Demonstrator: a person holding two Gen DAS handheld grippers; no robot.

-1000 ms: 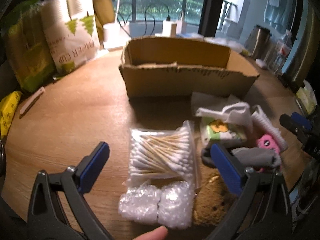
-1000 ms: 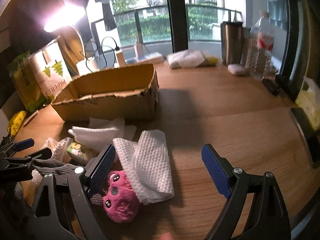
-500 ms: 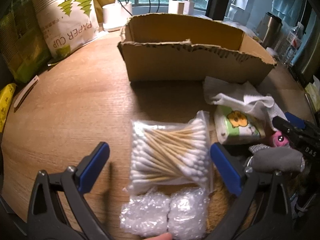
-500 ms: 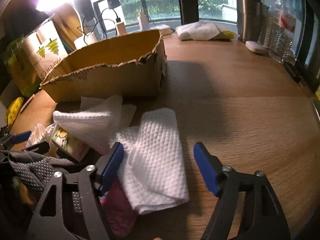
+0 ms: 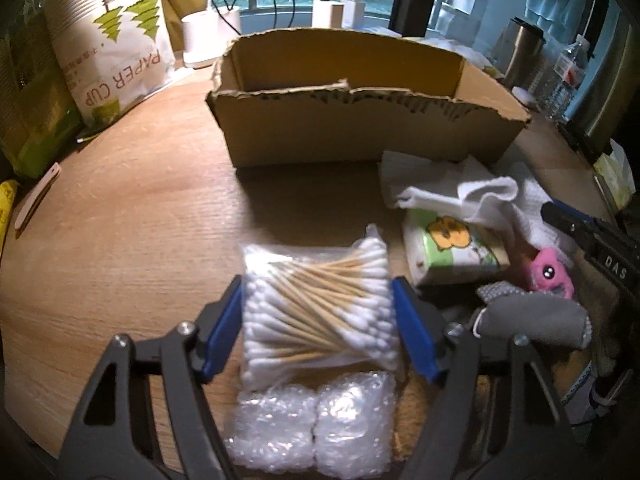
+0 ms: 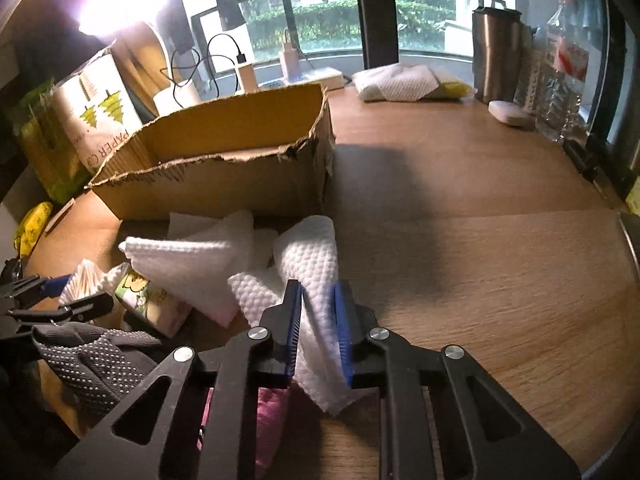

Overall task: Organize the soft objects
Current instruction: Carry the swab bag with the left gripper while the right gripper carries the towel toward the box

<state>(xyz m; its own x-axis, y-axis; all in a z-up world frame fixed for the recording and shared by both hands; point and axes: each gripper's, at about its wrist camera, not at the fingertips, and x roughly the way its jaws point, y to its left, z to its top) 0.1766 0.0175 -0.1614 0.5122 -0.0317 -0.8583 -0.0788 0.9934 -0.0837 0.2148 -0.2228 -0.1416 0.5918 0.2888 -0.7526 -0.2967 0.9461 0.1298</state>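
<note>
My left gripper [image 5: 316, 320] is shut on a clear bag of cotton swabs [image 5: 316, 300], its blue pads pressing both sides of the bag on the wooden table. My right gripper [image 6: 318, 328] is shut on a folded white quilted cloth [image 6: 312, 264], pinching it into a ridge. An open cardboard box [image 5: 360, 100] stands behind the pile; it also shows in the right wrist view [image 6: 224, 160]. A tissue pack [image 5: 452, 248], a pink plush toy [image 5: 550, 270], a grey dotted glove [image 6: 92, 356] and bubble wrap [image 5: 312, 428] lie in the pile.
A paper cup bag [image 5: 112, 40] and green packs stand at the far left. A steel tumbler [image 6: 496, 52], a water bottle [image 6: 560, 80] and a white cloth bundle [image 6: 396, 84] stand at the back right. Bare wooden table [image 6: 480, 240] lies to the right.
Both grippers have gone from wide open to shut: the left on the cotton swab bag, the right on the white cloth, which is now bunched up between the pads.
</note>
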